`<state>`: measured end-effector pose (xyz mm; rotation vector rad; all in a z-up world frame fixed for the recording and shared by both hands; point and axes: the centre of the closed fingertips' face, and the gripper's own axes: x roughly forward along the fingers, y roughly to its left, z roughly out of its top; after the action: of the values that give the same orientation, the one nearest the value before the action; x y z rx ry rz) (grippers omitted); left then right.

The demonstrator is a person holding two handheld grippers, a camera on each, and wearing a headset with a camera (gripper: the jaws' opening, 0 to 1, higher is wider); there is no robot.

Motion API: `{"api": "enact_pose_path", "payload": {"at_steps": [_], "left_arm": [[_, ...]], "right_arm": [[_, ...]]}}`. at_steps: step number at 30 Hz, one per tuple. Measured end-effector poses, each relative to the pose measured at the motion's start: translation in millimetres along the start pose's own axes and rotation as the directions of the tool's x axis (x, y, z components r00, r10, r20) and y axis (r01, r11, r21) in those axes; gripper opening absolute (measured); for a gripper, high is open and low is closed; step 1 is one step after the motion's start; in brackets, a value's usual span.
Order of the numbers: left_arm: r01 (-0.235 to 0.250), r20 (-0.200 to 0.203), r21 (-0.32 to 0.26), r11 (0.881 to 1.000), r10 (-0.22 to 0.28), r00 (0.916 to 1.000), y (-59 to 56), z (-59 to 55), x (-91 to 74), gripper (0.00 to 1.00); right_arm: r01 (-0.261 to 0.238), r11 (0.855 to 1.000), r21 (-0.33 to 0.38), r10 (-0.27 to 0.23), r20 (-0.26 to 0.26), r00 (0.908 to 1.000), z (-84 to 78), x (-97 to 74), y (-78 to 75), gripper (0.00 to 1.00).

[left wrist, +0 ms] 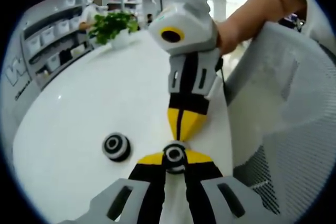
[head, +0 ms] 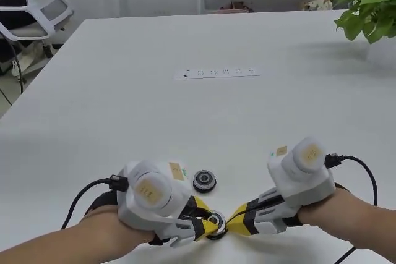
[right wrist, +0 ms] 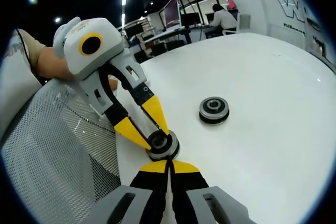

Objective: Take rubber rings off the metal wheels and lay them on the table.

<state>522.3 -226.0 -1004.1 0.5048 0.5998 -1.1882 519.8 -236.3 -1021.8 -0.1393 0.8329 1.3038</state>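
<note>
Left claw [left wrist: 175, 158] clamps a round metal wheel [right wrist: 161, 145]; right claw [right wrist: 168, 165], pinched closed, touches its rim. Another black-ringed wheel [right wrist: 213, 109] lies on the glossy white worktop [right wrist: 273, 93].

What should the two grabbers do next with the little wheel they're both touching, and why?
Probably the right gripper should pull gently away, to peel off the black rubber ring. The left gripper has the small silver metal wheel clamped between its jaws. The right one's closed tips sit at the wheel's rim, and the ring looks not yet off.
</note>
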Motion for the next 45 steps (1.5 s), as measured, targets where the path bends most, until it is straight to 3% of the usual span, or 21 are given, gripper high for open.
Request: {"api": "enact_pose_path", "payload": {"at_steps": [2,7,11,21,23,25,33,45], "left_arm": [[0.001,-0.001,0.001,1.000,-0.001,1.0000,-0.2,-0.1,0.0,0.13],[0.002,-0.001,0.002,1.000,-0.002,1.0000,-0.3,-0.1,-0.1,0.13],[0.003,0.000,0.003,1.000,-0.003,1.0000,-0.5,0.0,-0.1,0.13],[0.001,0.000,0.000,1.000,-0.001,1.0000,-0.1,0.1,0.5,0.13],[0.001,0.000,0.000,1.000,-0.001,1.0000,-0.1,0.1,0.5,0.13],[0.000,0.000,-0.001,1.000,0.000,1.0000,0.2,0.1,0.6,0.13],[-0.005,-0.003,-0.008,1.000,0.005,1.0000,0.6,-0.1,0.6,0.13],[-0.007,-0.008,-0.009,1.000,0.007,0.9999,0.7,0.0,1.0,0.13]], "right_arm": [[-0.013,0.998,0.058,0.012,0.015,0.9998,0.6,-0.4,0.4,0.00],[-0.026,0.993,0.116,0.023,0.034,0.9992,0.8,-1.9,-0.3,0.00],[-0.048,0.979,0.198,0.034,0.073,0.9967,4.7,-4.6,-0.1,0.00],[-0.061,0.970,0.237,0.039,0.096,0.9946,5.4,-6.2,-1.1,0.00],[-0.086,0.956,0.279,0.047,0.146,0.9882,14.1,-8.2,0.1,0.00],[-0.078,0.960,0.268,0.043,0.132,0.9903,11.0,-8.1,-1.5,0.00],[-0.107,0.947,0.302,0.058,0.168,0.9842,14.4,-8.4,0.9,0.00],[-0.116,0.957,0.267,0.073,0.167,0.9833,17.9,-6.6,7.2,0.00]]}}
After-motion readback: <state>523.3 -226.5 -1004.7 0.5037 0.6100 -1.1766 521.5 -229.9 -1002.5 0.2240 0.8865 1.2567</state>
